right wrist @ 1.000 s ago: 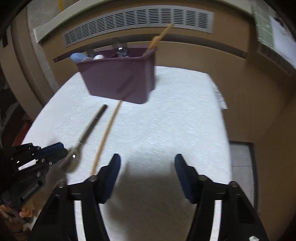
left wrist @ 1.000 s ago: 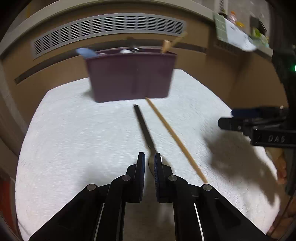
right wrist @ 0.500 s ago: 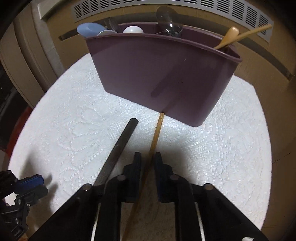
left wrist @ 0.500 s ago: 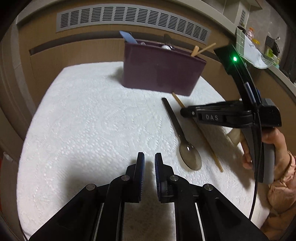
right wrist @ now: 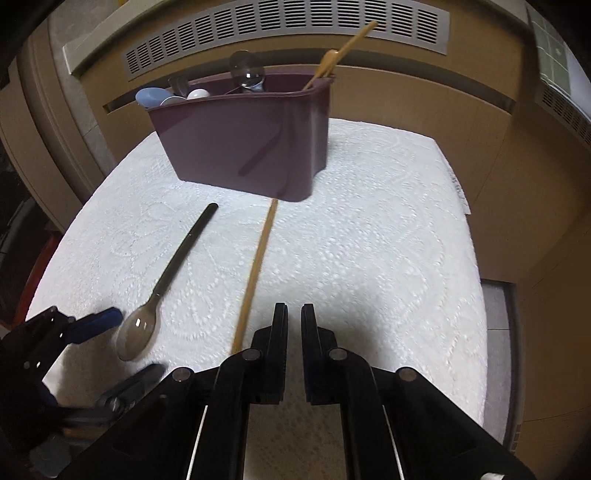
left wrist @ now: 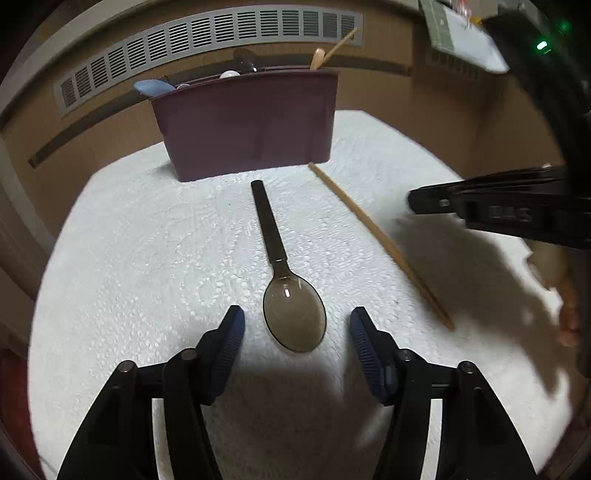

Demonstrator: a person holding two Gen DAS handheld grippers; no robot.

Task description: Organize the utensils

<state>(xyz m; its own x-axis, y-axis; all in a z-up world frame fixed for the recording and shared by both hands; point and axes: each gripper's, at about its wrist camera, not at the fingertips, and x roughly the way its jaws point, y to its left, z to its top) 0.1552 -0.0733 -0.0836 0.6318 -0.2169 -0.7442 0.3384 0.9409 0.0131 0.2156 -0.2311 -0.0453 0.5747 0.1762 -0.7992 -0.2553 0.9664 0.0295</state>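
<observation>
The left gripper [left wrist: 297, 325] has its fingers spread wide apart, one on each side of the bowl of a dark spoon [left wrist: 284, 280] that lies on the cloth; neither blue ribbed pad [left wrist: 231, 345] touches it. The right gripper [right wrist: 293, 314] has its fingers drawn close together with only a thin gap, and nothing sits between them. Seen from the left wrist view, its black side carries faint pale lettering [left wrist: 509, 213], too blurred to read with certainty. A small green light [left wrist: 542, 45] glows on the dark housing above it.

The spoon's black handle points toward a purple plastic caddy [left wrist: 251, 125] standing at the far side of the table. Just to the right of the spoon, apart from it, lies a single wooden chopstick [left wrist: 376, 240], its far end almost at the caddy's front corner and its near end just left of the right gripper's fingers. Inside the caddy stand a pale blue spoon [right wrist: 149, 96], a white one [right wrist: 198, 93], a clear-bowled spoon [right wrist: 246, 70] and a wooden spoon [right wrist: 328, 61] with another chopstick beside it.

The table is covered by a white embossed paper towel or cloth [right wrist: 369, 236]. Behind it runs a tan wall with a long slotted vent grille [right wrist: 280, 27]. A green-checked board [left wrist: 439, 26] leans at the upper right in the left wrist view.
</observation>
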